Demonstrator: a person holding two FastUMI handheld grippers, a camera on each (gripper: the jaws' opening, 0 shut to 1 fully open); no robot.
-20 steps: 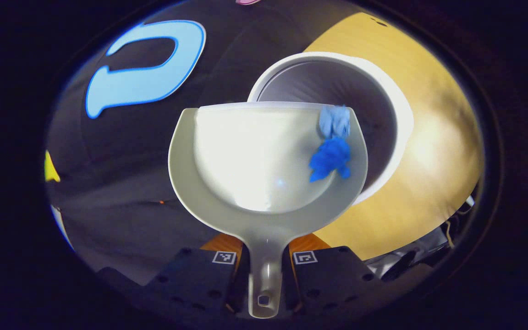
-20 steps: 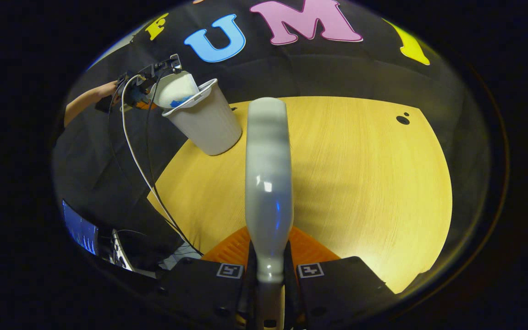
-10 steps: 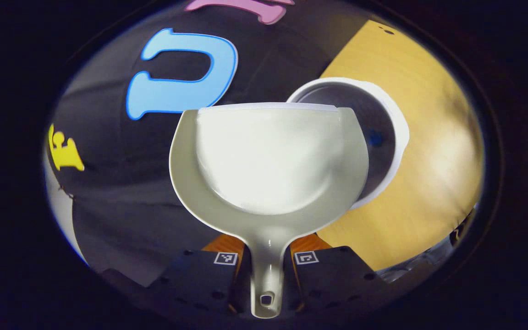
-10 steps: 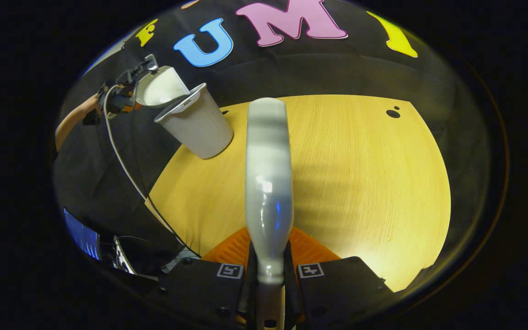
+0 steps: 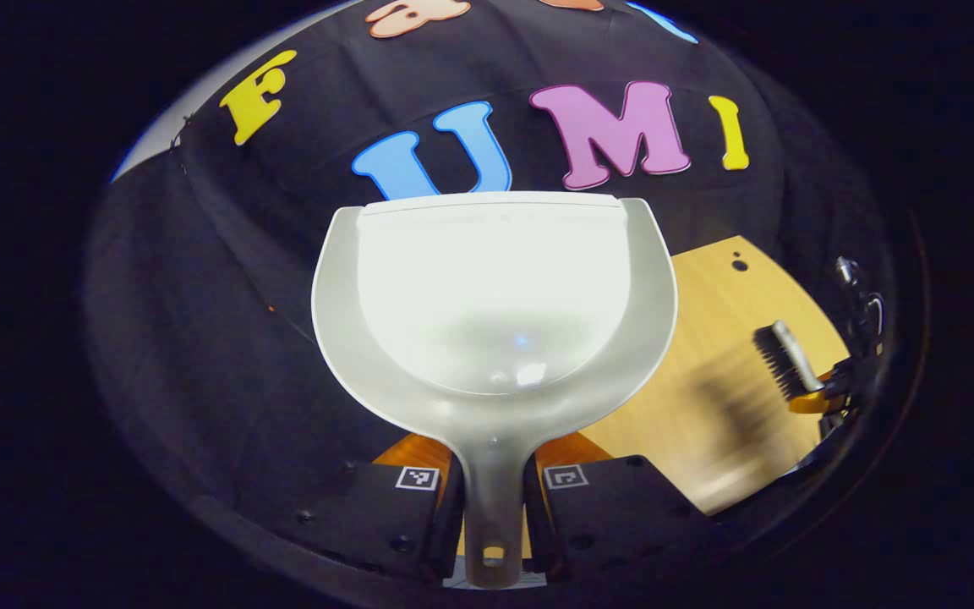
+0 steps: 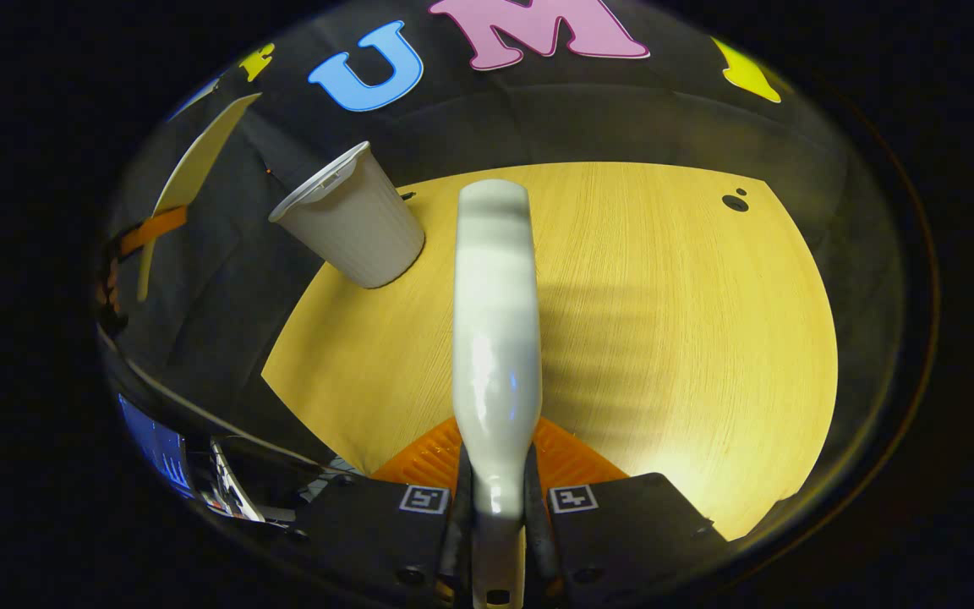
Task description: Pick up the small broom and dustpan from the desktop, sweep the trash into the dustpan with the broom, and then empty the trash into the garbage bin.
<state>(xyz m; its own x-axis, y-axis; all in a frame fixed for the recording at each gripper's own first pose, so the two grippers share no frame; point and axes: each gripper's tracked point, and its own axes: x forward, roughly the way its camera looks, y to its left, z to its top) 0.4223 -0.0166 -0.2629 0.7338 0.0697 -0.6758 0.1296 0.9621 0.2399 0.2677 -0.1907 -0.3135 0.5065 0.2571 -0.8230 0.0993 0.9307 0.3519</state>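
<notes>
In the left gripper view, the left gripper (image 5: 491,507) is clamped on the dustpan's handle, both fingers pressing its sides. The dustpan (image 5: 494,288) is held up above the desk, its scoop facing the camera, with nothing in it. Past its right side lies the desk (image 5: 707,423), and over the desk's right edge hangs the broom (image 5: 783,359), bristles down, carried by the other gripper.

In the right gripper view, the right gripper (image 6: 494,524) is closed tight on the broom's handle (image 6: 494,338), which runs straight ahead above the desk (image 6: 664,321). The bin (image 6: 352,222) stands upright on the desk's far left corner, just left of the broom's tip.
</notes>
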